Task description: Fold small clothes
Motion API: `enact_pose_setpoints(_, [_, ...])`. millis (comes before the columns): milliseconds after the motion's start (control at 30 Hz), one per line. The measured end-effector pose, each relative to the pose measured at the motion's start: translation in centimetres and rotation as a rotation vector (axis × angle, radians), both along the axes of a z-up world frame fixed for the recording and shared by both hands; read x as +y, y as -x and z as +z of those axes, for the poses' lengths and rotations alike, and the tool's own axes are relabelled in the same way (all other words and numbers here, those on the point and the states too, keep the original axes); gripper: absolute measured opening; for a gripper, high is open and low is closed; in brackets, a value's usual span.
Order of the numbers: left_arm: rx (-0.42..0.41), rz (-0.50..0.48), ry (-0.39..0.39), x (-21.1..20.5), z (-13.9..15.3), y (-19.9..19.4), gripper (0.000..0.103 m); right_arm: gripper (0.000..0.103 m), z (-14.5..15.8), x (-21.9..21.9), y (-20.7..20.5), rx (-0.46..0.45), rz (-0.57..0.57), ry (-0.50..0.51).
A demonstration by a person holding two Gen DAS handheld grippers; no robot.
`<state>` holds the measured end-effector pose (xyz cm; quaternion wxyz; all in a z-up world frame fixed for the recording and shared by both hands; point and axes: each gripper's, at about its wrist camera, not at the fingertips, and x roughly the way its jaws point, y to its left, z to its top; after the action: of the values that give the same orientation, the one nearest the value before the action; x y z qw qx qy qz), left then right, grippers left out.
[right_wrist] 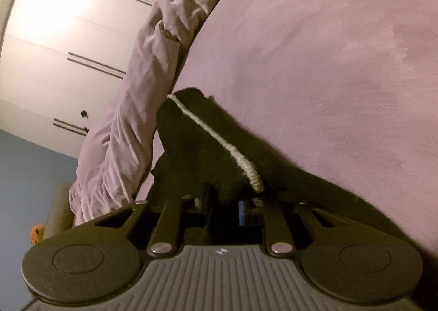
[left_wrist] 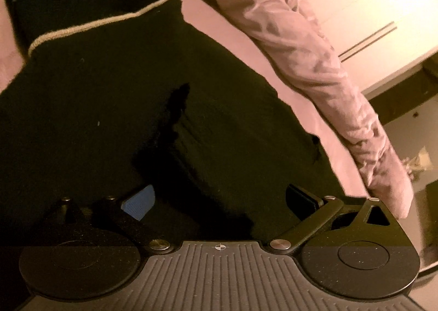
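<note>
A small black knitted garment (left_wrist: 115,97) with a thin white stripe (left_wrist: 90,24) lies on a pink bed cover (left_wrist: 246,45). My left gripper (left_wrist: 219,201) is open, its blue-padded finger (left_wrist: 138,205) and black finger (left_wrist: 299,198) wide apart just over the garment's near part. In the right wrist view my right gripper (right_wrist: 227,208) is shut on an edge of the black garment (right_wrist: 197,143) near its white stripe (right_wrist: 219,141), and the cloth bunches up over the fingers.
The pink bed cover (right_wrist: 314,70) hangs in folds over the bed's edge (left_wrist: 323,70). A white wardrobe with dark handle lines (right_wrist: 68,45) stands beyond the bed. A blue wall (right_wrist: 24,185) and an orange object (right_wrist: 37,231) show low at left.
</note>
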<state>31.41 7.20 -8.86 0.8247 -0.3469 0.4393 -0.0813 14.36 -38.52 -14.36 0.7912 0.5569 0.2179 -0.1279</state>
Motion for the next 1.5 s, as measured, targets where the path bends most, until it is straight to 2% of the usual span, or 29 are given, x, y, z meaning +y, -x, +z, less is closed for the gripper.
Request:
enact_pose_setpoints(133, [0.01,0.039,0.066,0.6,-0.2,-0.5,0.103,0.017,0.3,0.1,-0.6,0.011,0.019,0.029])
enact_pose_setpoints(333, [0.002,0.098,0.243,2.0,-1.7,-0.4,0.103,0.016,0.2,0.1,-0.4,0.007,0.02,0.032])
enact_pose_setpoints(433, [0.011,0.125,0.3,2.5,-1.9,-0.4,0.103,0.016,0.3,0.2,-0.6,0.013,0.018,0.043])
enact_pose_setpoints(500, [0.015,0.124,0.306,2.5,-1.8,-0.4,0.093,0.016,0.4,0.3,-0.7,0.017,0.021,0.05])
enact_pose_setpoints(567, [0.037,0.107,0.326,2.5,-2.2,-0.7,0.069,0.016,0.5,0.3,-0.8,0.018,0.024,0.06])
enact_pose_setpoints(600, [0.044,0.112,0.331,2.4,-2.5,-0.8,0.06,0.015,0.5,0.4,-0.8,0.017,0.024,0.064])
enact_pose_setpoints(633, [0.061,0.117,0.332,2.5,-2.8,-0.8,0.056,0.015,0.5,0.4,-0.8,0.017,0.024,0.068])
enact_pose_setpoints(700, [0.065,0.112,0.31,2.3,-3.0,-1.1,0.033,0.015,0.5,0.6,-0.9,0.019,0.023,0.079])
enact_pose_setpoints(767, [0.075,0.1,0.263,2.0,-2.9,-1.4,0.017,0.015,0.6,0.6,-0.9,0.025,0.022,0.085])
enact_pose_setpoints(900, [0.018,0.05,0.198,1.4,-1.2,-2.4,0.014,0.016,0.6,0.4,-1.1,0.021,0.003,0.053])
enact_pose_setpoints(1000, [-0.095,-0.001,0.136,0.9,1.7,-2.7,0.013,0.014,1.3,1.0,-1.1,0.016,0.004,0.072])
enact_pose_setpoints(1100, [-0.18,-0.011,0.129,1.3,4.0,-2.5,0.013,0.014,2.3,2.2,-1.1,-0.009,0.031,0.112])
enact_pose_setpoints(1133, [-0.209,-0.006,0.124,1.6,4.6,-2.3,0.013,0.014,2.5,2.5,-1.1,-0.016,0.039,0.121])
enact_pose_setpoints(1233, [-0.268,0.018,0.042,2.6,4.8,-1.6,0.015,0.014,2.2,3.6,-1.5,0.004,0.072,0.16])
enact_pose_setpoints(1333, [-0.185,0.036,-0.203,2.1,2.7,-2.2,0.027,0.016,1.4,4.7,-2.2,0.06,0.11,0.194])
enact_pose_setpoints(1367, [-0.173,0.014,-0.244,2.0,2.3,-2.0,0.032,0.018,1.6,5.1,-2.0,0.061,0.117,0.208])
enact_pose_setpoints(1433, [-0.199,-0.02,-0.267,2.5,2.1,-0.9,0.056,0.027,2.3,5.8,-1.4,0.061,0.148,0.242])
enact_pose_setpoints(1467, [-0.212,-0.019,-0.257,3.0,2.1,-0.3,0.075,0.03,2.7,6.2,-0.9,0.063,0.167,0.267])
enact_pose_setpoints(1500, [-0.22,-0.004,-0.248,3.8,2.1,0.3,0.082,0.03,3.0,6.6,-0.3,0.067,0.179,0.294])
